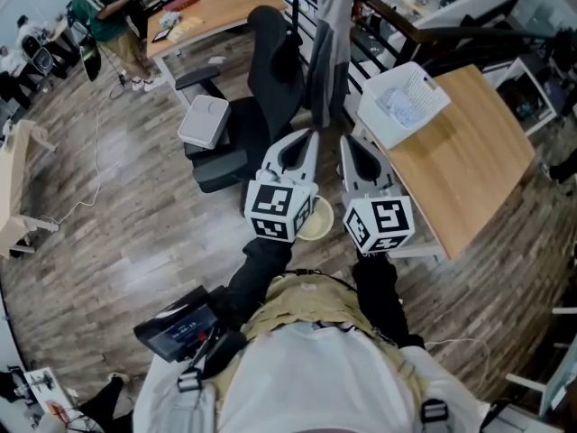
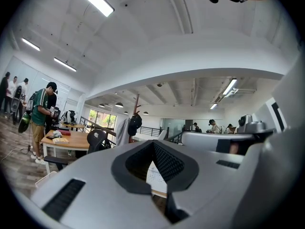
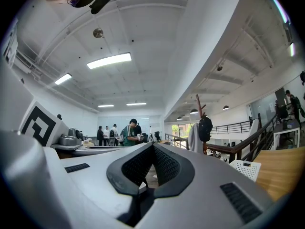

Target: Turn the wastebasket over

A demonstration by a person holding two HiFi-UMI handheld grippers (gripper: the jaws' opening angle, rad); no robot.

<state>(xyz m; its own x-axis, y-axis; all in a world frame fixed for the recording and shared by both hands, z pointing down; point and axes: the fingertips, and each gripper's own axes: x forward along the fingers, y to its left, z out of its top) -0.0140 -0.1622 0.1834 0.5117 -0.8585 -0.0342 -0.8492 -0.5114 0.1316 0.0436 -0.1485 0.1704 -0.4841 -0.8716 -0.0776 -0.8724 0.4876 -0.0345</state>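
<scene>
Jaws shut on nothing, left gripper [image 1: 311,135] and right gripper [image 1: 346,141] hover side by side, wastebasket [image 1: 403,105] apart on the desk [image 1: 469,152].

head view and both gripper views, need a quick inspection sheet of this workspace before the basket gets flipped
surface: wooden table, on a plank floor
job's things: white perforated wastebasket on the table's corner, opening apparently up, not yet turned over
clutter: black office chair with a white boxy item beside it; cream round item under the grippers
grippers: left hand-held gripper and right hand-held gripper side by side, both shut, nothing held
cables: loose white cable across the floor at left
surroundings: coat stand with a grey garment; people at a far desk
</scene>
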